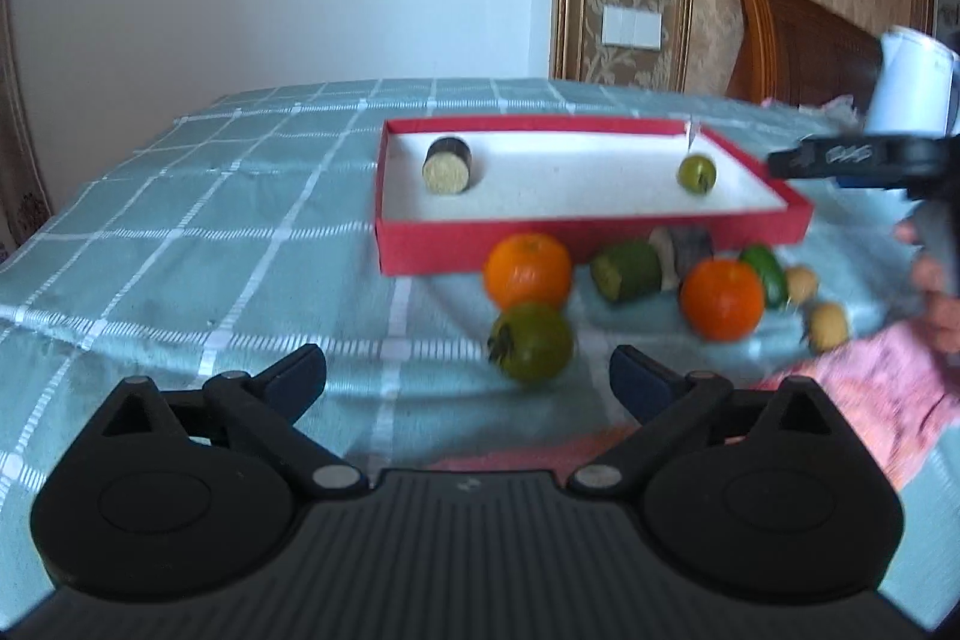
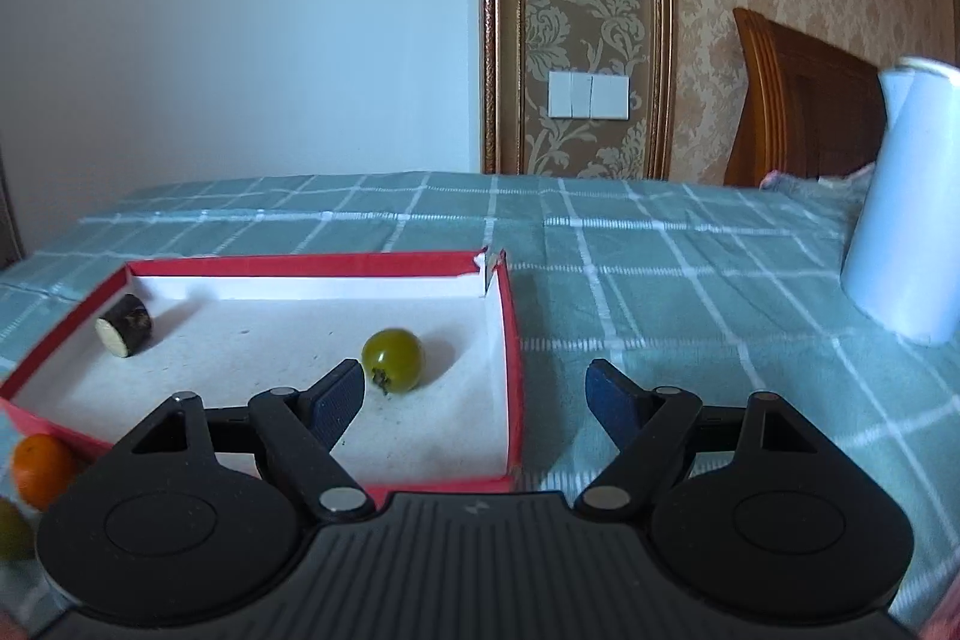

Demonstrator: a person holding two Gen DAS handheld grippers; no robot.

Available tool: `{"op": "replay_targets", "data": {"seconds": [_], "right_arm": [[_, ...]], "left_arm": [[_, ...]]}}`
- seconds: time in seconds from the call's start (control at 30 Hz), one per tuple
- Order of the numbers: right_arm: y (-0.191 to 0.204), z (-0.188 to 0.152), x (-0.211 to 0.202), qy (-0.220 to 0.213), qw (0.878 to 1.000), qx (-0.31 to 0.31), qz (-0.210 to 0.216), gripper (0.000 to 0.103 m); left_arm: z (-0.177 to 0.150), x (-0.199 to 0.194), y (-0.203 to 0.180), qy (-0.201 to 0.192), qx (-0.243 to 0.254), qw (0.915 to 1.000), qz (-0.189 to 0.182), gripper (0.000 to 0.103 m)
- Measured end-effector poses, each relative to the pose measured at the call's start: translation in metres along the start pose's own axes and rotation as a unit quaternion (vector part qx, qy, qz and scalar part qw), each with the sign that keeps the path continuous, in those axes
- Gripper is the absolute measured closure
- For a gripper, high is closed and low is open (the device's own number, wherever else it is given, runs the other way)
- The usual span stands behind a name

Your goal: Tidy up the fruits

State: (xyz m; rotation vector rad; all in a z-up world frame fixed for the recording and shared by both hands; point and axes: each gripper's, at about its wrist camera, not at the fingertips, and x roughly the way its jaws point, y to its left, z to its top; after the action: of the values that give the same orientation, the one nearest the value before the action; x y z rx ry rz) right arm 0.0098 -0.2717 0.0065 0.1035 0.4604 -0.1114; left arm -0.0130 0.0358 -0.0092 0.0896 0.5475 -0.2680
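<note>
- Shallow red cardboard box with white lining (image 1: 591,231) sits on teal checked bedspread (image 1: 180,220) — the landmark.
- Inside box, far-left corner: dark-skinned cut cylinder with pale face (image 1: 447,164); far-right end: small green round tomato-like fruit (image 1: 697,172).
- Just in front of box, left to right: orange (image 1: 527,270), larger green persimmon-like fruit (image 1: 531,342) nearer the camera, green cut cylinder (image 1: 627,272), dark chunk (image 1: 687,247), second orange (image 1: 722,299), green oval fruit (image 1: 763,274), two small tan round fruits (image 1: 828,325).
- Left gripper (image 1: 468,370) in front of the fruit row, fingers spread wide, holding nothing.
- Right gripper (image 2: 474,394) over box's right wall, fingers spread, empty.
- White cylindrical jug (image 2: 906,202) right of box.
</note>
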Motion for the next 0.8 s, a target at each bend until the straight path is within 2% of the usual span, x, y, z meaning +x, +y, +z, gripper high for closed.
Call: {"op": "replay_targets", "data": {"seconds": [0.17,0.3,0.43,0.53,0.57,0.7,0.73,0.8], "right_arm": [[-0.015,-0.02,-0.036,0.014,0.998,0.039,0.048,0.022],[-0.018,-0.038,-0.053,0.029,0.997,0.036,0.056,0.022],[-0.012,-0.052,-0.06,0.061,0.995,0.03,0.076,0.022],[-0.003,-0.058,-0.064,0.056,0.995,0.008,0.078,0.023],[0.001,-0.058,-0.066,0.052,0.996,-0.001,0.078,0.029],[0.013,-0.058,-0.074,0.048,0.994,-0.029,0.096,0.037],[0.016,-0.059,-0.074,0.052,0.993,-0.038,0.1,0.043],[0.02,-0.06,-0.073,0.059,0.991,-0.043,0.108,0.046]], "left_arm": [[-0.004,0.008,0.003,0.019,-0.009,0.9998,-0.007,0.002],[-0.005,0.014,0.006,0.04,-0.011,0.9991,0.005,0.0],[-0.008,0.016,0.008,0.042,-0.01,0.9991,-0.002,0.0],[-0.009,0.016,0.005,0.043,-0.001,0.9991,0.004,0.0],[-0.009,0.016,0.005,0.043,-0.001,0.9991,0.004,0.0],[-0.01,0.016,0.005,0.04,0.0,0.9992,0.001,0.0],[-0.01,0.016,0.006,0.04,0.0,0.9992,0.001,0.0],[-0.01,0.016,0.006,0.039,0.001,0.9993,-0.001,0.0]]}}
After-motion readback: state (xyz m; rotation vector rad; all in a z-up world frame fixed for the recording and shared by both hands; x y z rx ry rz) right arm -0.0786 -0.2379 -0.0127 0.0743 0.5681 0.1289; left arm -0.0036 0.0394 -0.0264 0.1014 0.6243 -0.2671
